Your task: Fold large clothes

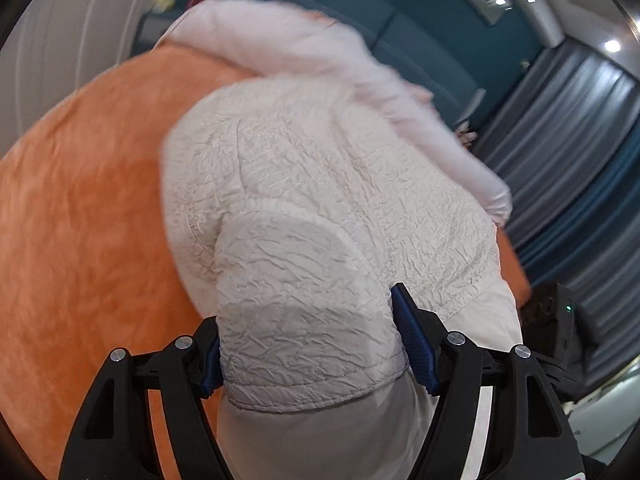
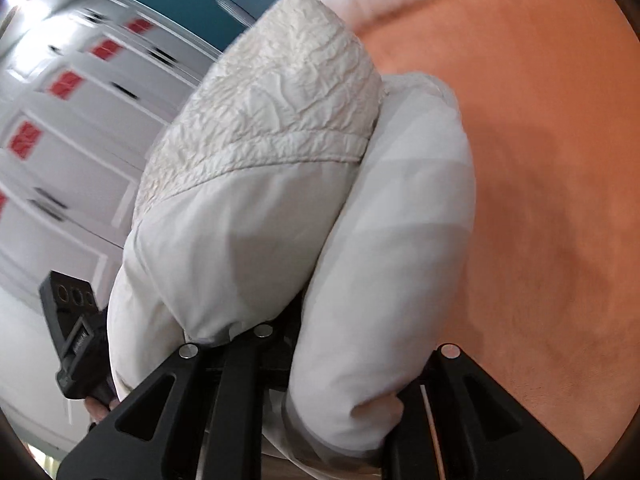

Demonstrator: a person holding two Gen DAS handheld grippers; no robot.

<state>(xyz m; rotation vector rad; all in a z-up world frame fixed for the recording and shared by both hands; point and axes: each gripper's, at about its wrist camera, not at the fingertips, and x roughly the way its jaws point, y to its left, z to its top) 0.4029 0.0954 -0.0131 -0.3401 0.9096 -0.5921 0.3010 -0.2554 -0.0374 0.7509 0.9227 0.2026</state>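
We have the left gripper [image 1: 308, 344] clamped on a thick, bunched fold of the white padded jacket [image 1: 320, 184]; its blue-ribbed pads [image 1: 412, 344] press into the crinkled fabric from both sides, so the jaws stand wide only because the wad is wide. The right gripper [image 2: 296, 344] is nearly closed, its fingertips buried under smooth lining, and it appears to pinch a thinner layer of the same jacket [image 2: 280, 152], though the contact itself is hidden.

The jacket hangs forward from both grips and sags toward the orange bedspread [image 1: 80, 200], with its far end draped over that bedspread's far edge beside a pale pink garment [image 1: 288, 40]. Beyond the bedspread we see grey curtains [image 1: 568, 128] on one side and white panelled doors [image 2: 72, 128] on the other.

We judge that the held edge is being carried over to lay a fold. To do it well, we should keep both grips level with each other, lower the edge onto the bedspread squarely over the jacket's lower part, and let go only once the padding lies flat, since this puffy fabric will likely spring back.
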